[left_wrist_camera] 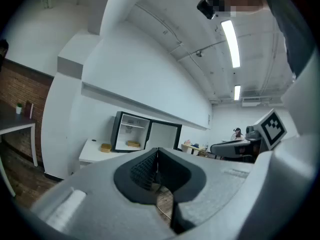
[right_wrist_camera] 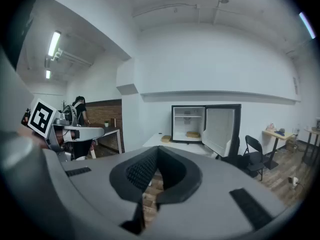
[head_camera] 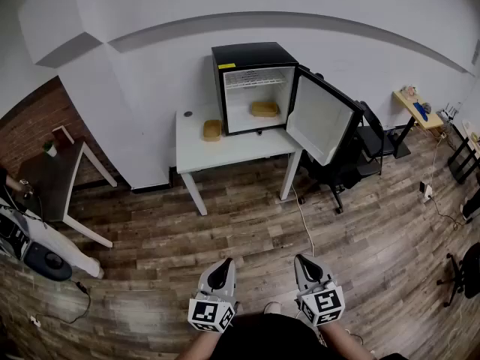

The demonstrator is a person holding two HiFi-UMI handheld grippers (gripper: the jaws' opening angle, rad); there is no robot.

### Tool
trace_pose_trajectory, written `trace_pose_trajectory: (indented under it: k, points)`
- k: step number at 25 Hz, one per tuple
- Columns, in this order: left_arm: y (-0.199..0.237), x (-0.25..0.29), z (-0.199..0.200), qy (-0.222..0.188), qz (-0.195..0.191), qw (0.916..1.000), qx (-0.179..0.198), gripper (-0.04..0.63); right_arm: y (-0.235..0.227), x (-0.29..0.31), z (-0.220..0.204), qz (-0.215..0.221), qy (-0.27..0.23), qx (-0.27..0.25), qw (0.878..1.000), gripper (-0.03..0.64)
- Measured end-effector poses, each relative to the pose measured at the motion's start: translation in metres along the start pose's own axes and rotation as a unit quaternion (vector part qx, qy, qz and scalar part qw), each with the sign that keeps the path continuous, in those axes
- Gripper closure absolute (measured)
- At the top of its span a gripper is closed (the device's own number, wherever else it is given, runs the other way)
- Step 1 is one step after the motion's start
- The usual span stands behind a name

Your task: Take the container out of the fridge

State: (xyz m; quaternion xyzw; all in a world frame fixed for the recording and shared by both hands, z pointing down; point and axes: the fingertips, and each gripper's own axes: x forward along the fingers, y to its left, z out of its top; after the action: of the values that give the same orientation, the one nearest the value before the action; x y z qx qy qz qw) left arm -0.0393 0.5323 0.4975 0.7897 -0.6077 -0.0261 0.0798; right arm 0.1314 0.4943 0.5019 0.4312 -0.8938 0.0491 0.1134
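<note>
Two grippers hang side by side over the wood floor, well apart from the white bench — the left gripper and the right gripper each have their jaws pressed together on nothing. On the bench stands the black fridge, its door swung wide to the right. A tan container lies on the fridge's inner floor — a second container sits on the bench just beside the fridge.

White table bears open fridge; tan container beside it.
</note>
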Motion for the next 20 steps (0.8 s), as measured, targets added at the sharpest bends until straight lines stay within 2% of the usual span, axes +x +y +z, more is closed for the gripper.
trace_pose_trajectory:
  k: [4, 10, 20]
  points:
    - [-0.003, -0.003, -0.003, -0.011, 0.005, 0.9999, 0.000, 0.580, -0.006, -0.004, 0.003, -0.016, -0.015, 0.004, 1.000, 0.621]
    - [-0.019, 0.002, -0.006, -0.006, 0.000, 0.9998, 0.018, 0.580, -0.015, -0.005, -0.004, -0.008, -0.019, 0.016, 1.000, 0.621]
    - [-0.043, 0.039, -0.009, -0.007, 0.022, 0.9991, 0.036, 0.580, -0.065, -0.012, -0.018, -0.021, -0.015, 0.022, 0.999, 0.621]
